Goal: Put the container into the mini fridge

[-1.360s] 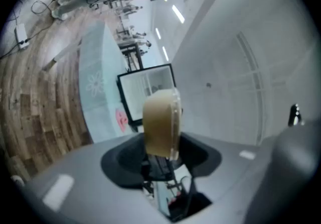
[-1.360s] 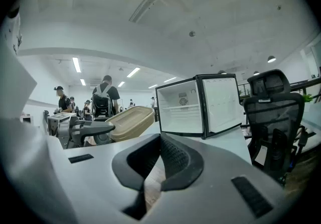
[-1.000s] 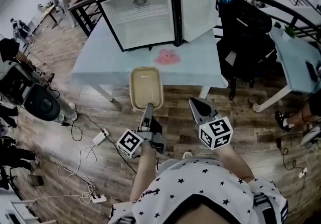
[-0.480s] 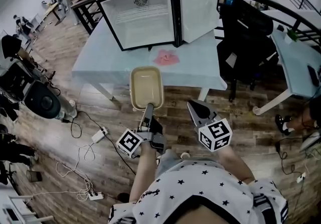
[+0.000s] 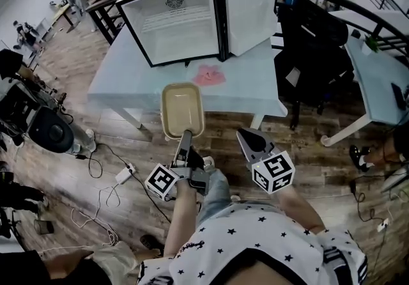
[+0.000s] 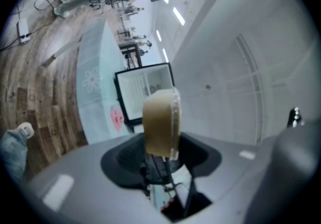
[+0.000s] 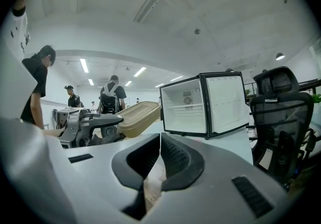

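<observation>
Over the near edge of the surface (image 5: 255,89), the container (image 5: 182,108) hangs level, its short rim gripped by the left claw (image 5: 186,133), about where it was a second ago; a leg (image 5: 214,191) has stepped in below. The right claw (image 5: 242,135) is closed and empty, just beside. The fridge (image 5: 176,18) faces the container with its door (image 5: 250,6) swung right, and a pink item (image 5: 209,74) lies between them.
</observation>
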